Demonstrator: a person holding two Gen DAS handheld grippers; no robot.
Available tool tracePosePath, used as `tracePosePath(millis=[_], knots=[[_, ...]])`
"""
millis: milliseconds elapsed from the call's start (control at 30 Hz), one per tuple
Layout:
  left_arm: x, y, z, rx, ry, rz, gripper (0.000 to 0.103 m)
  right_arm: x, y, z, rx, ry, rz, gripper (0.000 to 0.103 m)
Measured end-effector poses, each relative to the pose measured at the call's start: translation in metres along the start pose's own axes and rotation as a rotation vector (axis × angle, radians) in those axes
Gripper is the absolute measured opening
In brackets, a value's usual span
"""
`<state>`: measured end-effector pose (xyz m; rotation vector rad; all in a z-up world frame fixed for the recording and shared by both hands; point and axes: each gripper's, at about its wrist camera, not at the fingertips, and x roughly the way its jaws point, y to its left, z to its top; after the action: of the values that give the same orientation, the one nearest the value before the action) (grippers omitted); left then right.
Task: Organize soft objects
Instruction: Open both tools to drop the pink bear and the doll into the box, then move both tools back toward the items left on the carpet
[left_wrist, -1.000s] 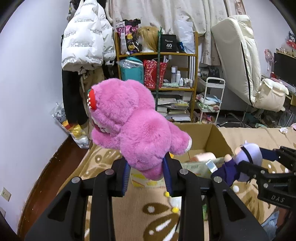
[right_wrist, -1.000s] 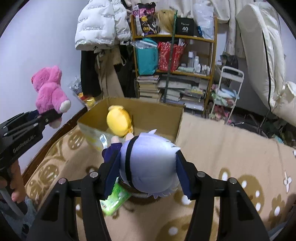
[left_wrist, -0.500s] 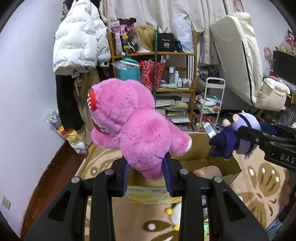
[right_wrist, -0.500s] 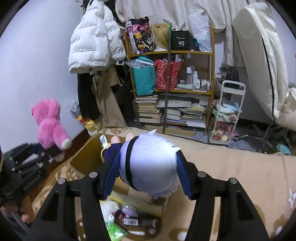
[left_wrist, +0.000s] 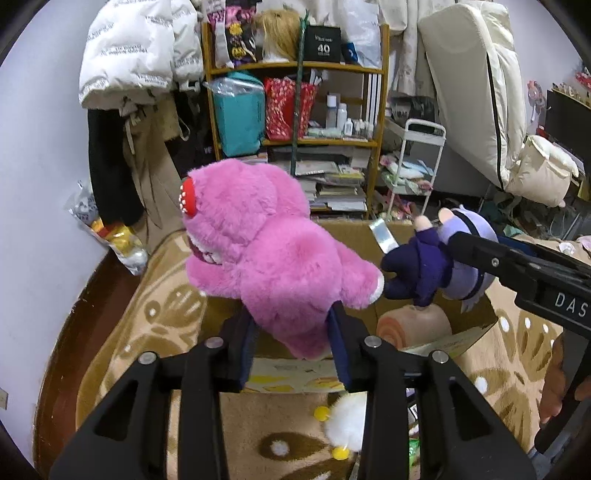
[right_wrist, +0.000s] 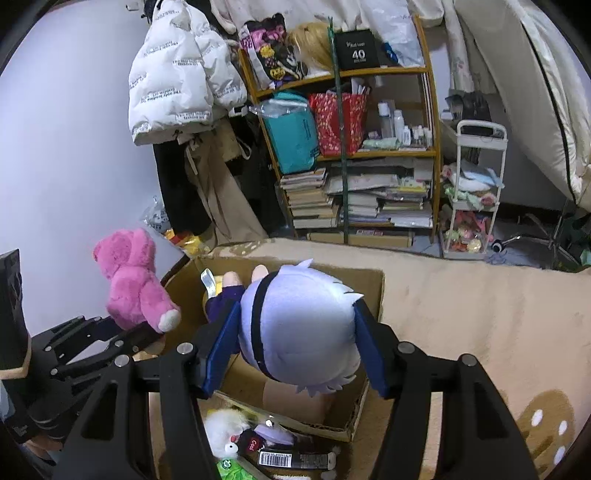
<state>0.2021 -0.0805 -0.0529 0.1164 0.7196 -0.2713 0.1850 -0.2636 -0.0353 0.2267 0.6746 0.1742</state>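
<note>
My left gripper (left_wrist: 291, 343) is shut on a pink plush bear (left_wrist: 269, 251) and holds it above the near left edge of an open cardboard box (left_wrist: 476, 325). The bear also shows in the right wrist view (right_wrist: 133, 280). My right gripper (right_wrist: 295, 350) is shut on a lavender-haired doll in dark purple clothes (right_wrist: 299, 325) and holds it over the box (right_wrist: 373, 288). The doll also shows in the left wrist view (left_wrist: 436, 266), touching the bear's paw. A peach roll-shaped plush (left_wrist: 413, 325) and a yellow plush (right_wrist: 207, 299) lie inside the box.
The box sits on a tan patterned blanket (right_wrist: 480, 314). A white fluffy toy (left_wrist: 347, 424) and packaged items (right_wrist: 291, 458) lie in front of the box. A cluttered shelf (left_wrist: 325, 122), hanging coats (left_wrist: 136, 55) and a white cart (right_wrist: 476, 192) stand behind.
Both grippers have moved forward and closer together over the box. The doll now hangs over the box interior beside the bear's paw. Both grips are unchanged.
</note>
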Motion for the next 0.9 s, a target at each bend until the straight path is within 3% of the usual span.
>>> tracePosePath(millis=[67,200,367,633,900], knots=[[0.001,-0.001,-0.002,0.005,-0.01,0.03,0.051,0.003,-0.001,-0.001,0.003,0.005,0.002,0.066],[0.0,0.002,-0.003,0.001,-0.017,0.03,0.062,0.01,-0.003,-0.004,0.009,0.031,0.012,0.066],[-0.012,0.005,-0.004,-0.002,-0.03,0.073,0.082,0.008,-0.003,-0.005,0.011,0.042,0.017,0.082],[-0.059,0.002,-0.002,-0.008,-0.107,0.142,0.09,-0.019,0.014,-0.009,-0.037,0.033,0.005,0.102],[-0.105,-0.005,-0.007,-0.007,-0.136,0.165,0.095,-0.055,0.023,-0.012,-0.045,-0.001,-0.015,0.103]])
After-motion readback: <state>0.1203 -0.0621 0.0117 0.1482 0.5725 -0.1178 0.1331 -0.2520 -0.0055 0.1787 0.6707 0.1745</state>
